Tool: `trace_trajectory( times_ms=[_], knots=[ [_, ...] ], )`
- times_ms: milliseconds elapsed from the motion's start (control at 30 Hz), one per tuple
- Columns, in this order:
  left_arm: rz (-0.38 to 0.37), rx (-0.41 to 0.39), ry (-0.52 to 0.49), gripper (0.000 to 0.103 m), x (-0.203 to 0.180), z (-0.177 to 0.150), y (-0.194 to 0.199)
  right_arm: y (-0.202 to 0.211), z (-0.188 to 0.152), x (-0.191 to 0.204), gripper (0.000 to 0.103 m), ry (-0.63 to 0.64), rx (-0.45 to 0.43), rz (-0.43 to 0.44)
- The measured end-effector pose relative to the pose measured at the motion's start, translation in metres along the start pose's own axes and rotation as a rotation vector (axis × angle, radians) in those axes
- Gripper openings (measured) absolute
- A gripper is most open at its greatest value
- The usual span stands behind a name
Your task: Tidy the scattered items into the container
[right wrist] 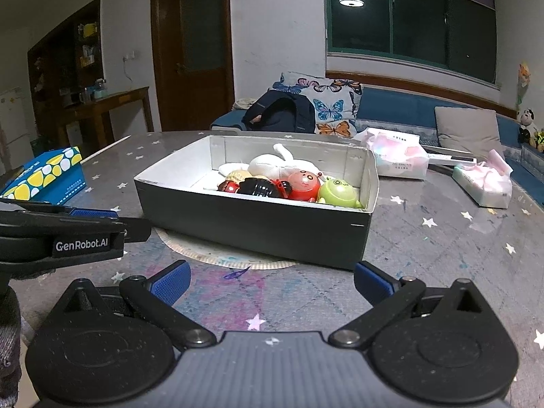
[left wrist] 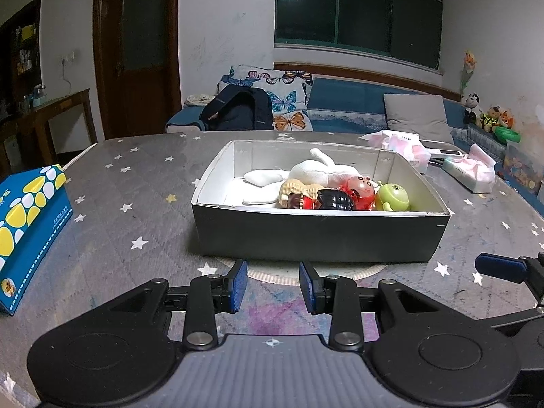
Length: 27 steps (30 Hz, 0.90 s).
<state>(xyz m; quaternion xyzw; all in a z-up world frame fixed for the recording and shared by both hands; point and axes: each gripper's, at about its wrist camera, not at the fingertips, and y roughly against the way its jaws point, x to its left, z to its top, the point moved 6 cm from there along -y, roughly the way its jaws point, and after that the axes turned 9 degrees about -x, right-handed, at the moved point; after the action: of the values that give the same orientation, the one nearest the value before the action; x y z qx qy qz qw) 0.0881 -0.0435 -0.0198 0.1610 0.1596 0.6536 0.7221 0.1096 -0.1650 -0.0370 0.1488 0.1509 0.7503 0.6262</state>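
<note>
Toys found gathered inside grey box (left wrist: 319, 238), mid-counter: white plush (left wrist: 316, 171), peanut figure (left wrist: 297, 190), black-haired doll (left wrist: 331, 200), red figure (left wrist: 362, 190), green figure (left wrist: 392, 197). No loose toy seen on counter (left wrist: 136, 204). Left gripper (left wrist: 272, 284) jaws parted, empty; right gripper (right wrist: 270, 280) jaws wide, empty. Both held near side of box. Task judged essentially complete.

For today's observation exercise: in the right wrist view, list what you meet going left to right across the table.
Blue and yellow tissue box → dark open box holding the toys → pink-white tissue pack → second tissue pack.
</note>
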Motion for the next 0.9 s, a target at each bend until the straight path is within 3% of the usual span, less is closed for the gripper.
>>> trace_trajectory(
  times_ms=[900],
  knots=[
    [0.004,0.041,-0.027,0.036,-0.005,0.003,-0.027,-0.029,-0.002,-0.003,0.103,0.005,0.051,-0.009]
  ],
)
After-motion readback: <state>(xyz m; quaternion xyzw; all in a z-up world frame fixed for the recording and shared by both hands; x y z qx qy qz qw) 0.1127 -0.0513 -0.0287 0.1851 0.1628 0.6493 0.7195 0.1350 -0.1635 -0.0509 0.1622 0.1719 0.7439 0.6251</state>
